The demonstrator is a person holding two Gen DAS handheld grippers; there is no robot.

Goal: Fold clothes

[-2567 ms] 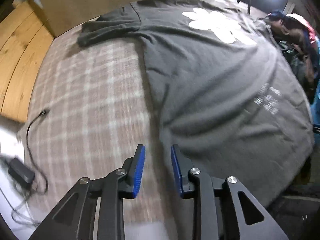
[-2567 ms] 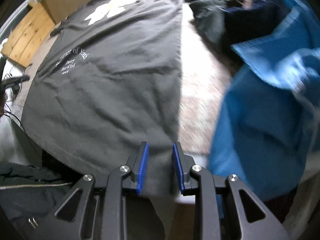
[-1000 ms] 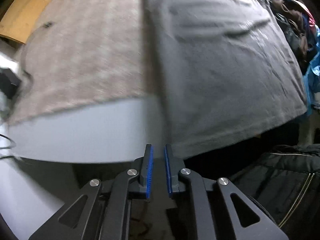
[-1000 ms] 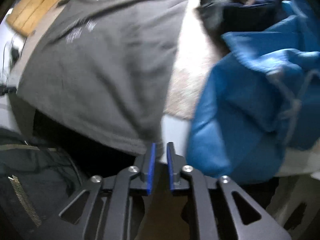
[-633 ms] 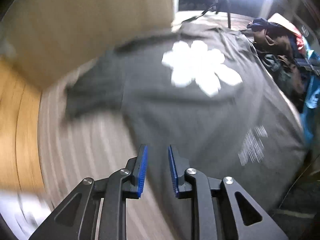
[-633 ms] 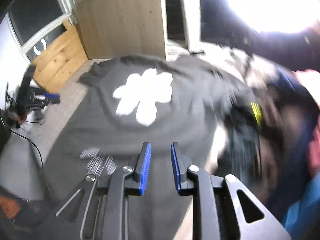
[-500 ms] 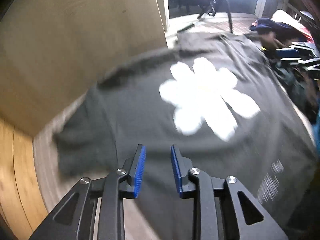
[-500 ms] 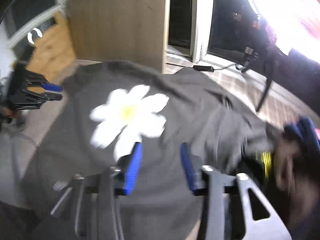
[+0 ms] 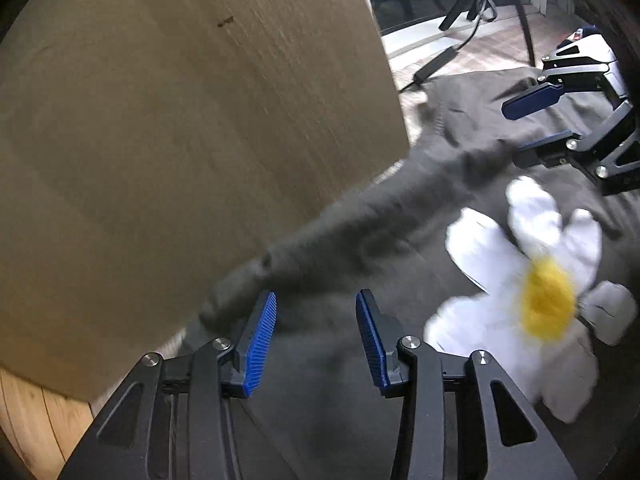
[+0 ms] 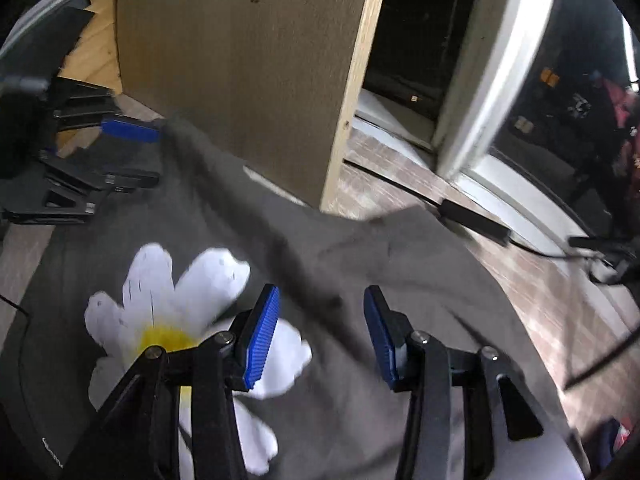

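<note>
Since the shot a second before, you carried both grippers from the hem of the shirt (image 9: 340, 420) up to its shoulder end, and their jaws, then nearly together at the hem, had spread. Your left gripper (image 9: 316, 340) was opening, its blue pads apart with nothing pinched between them; it hung above the left sleeve (image 9: 320, 256), which lay bunched against the wooden panel (image 9: 180, 140). Your right gripper (image 10: 320, 336) stood with its pads apart too and empty, over the cloth beside the collar (image 10: 304, 264), near the daisy print (image 10: 180, 288). Each gripper showed in the other's view at the far shoulder. Spread flat on the checked cover (image 10: 532, 288), front up, the shirt had its collar toward the panel and no fold in it yet, as far as these views showed. You had thin, limp knit to deal with: light, soft, not fragile, and it would sag and drag the moment one edge rose, so a single pinch was likely to pull the whole body askew. The sounder hold looked to be at the shoulder seams or the sleeve ends, where doubled cloth gave the pads something to bite, both sides taken together. Motion blur hid the seam lines, so the exact spot could not be told.
</note>
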